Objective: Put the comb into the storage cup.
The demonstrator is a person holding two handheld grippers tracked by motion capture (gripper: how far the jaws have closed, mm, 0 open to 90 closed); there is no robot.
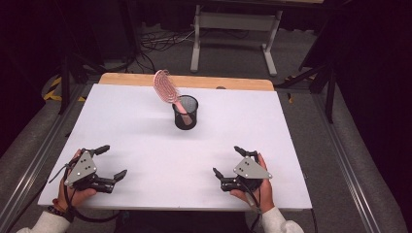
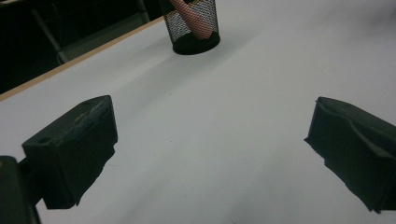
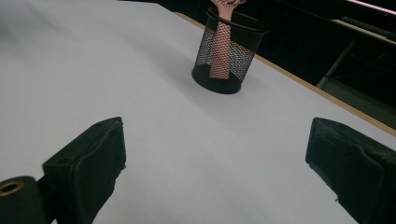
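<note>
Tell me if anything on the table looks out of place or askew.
The pink hairbrush stands handle-down in the black mesh cup, leaning toward the table's far left with its head well past the rim. The cup itself is upright, and nothing is spilled.

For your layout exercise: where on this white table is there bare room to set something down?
Bare surface lies on either side of the mesh cup and between it and the two hand-held grippers, left and right. The near corners of the table are taken by the hands. The pink hairbrush leans out leftward above the cup.
</note>
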